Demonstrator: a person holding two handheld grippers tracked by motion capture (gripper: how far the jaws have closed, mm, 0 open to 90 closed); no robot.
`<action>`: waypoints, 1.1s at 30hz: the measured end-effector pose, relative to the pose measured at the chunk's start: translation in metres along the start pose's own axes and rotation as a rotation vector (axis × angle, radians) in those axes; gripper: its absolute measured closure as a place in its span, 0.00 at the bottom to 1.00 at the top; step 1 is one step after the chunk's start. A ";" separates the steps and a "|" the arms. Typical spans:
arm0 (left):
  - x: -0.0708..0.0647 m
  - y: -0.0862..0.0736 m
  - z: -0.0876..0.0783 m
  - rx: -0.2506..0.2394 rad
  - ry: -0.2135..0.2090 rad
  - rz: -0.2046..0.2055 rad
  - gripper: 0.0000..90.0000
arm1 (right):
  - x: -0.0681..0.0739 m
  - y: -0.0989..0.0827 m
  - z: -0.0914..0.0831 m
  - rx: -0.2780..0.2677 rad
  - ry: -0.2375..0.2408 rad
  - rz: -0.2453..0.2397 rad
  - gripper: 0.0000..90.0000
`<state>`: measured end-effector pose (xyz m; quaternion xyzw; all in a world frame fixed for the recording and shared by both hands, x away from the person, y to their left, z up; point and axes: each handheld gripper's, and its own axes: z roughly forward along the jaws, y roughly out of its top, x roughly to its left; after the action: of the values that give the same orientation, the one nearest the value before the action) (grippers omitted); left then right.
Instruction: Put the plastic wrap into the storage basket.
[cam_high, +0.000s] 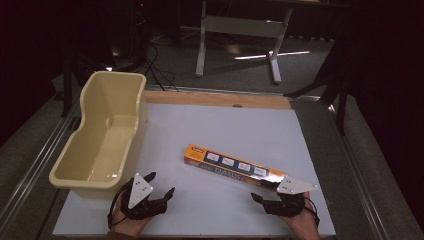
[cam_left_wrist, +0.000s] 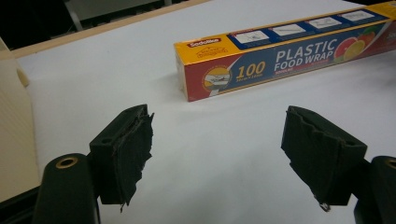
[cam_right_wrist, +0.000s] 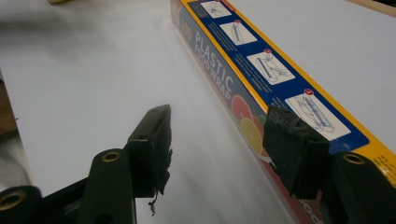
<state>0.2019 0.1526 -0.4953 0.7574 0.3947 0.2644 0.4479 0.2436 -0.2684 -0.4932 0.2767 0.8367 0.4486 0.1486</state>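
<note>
Two grippers nearest: left gripper (cam_high: 161, 185) jaws spread, right gripper (cam_high: 263, 191) jaws spread beside one food wrap box (cam_high: 233, 165). One tub (cam_high: 102, 131) on white worktop (cam_high: 225, 125).

- Counter (cam_high: 200, 120): tub (cam_high: 100, 135) is set at its left edge, long axis running front to back, open side up, nothing in it.
- Food wrap box (cam_high: 235, 166) is laid flat on counter, right of centre, diagonal: far end toward tub, near end toward front right.
- Left tongs (cam_high: 159, 189) are held at front left, just beside tub's near corner, box ahead & to the right.
- Right tongs (cam_high: 265, 191) are held at front right, at box's near end; one jaw is seen over box top, the other beside it.
- Floor w/ a stand's legs (cam_high: 240, 45) lies behind counter.
</note>
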 end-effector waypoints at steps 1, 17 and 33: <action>0.000 0.000 0.000 -0.003 -0.002 0.001 0.27 | 0.000 0.000 0.000 0.002 0.001 -0.002 0.46; 0.000 0.002 -0.003 -0.020 -0.016 -0.012 0.26 | 0.006 0.007 0.008 0.019 0.014 -0.026 0.43; 0.003 0.002 -0.004 -0.019 -0.015 -0.030 0.26 | 0.002 0.045 0.025 0.034 0.054 -0.131 0.42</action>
<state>0.2012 0.1566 -0.4918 0.7489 0.4003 0.2558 0.4619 0.2699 -0.2304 -0.4696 0.2115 0.8643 0.4310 0.1501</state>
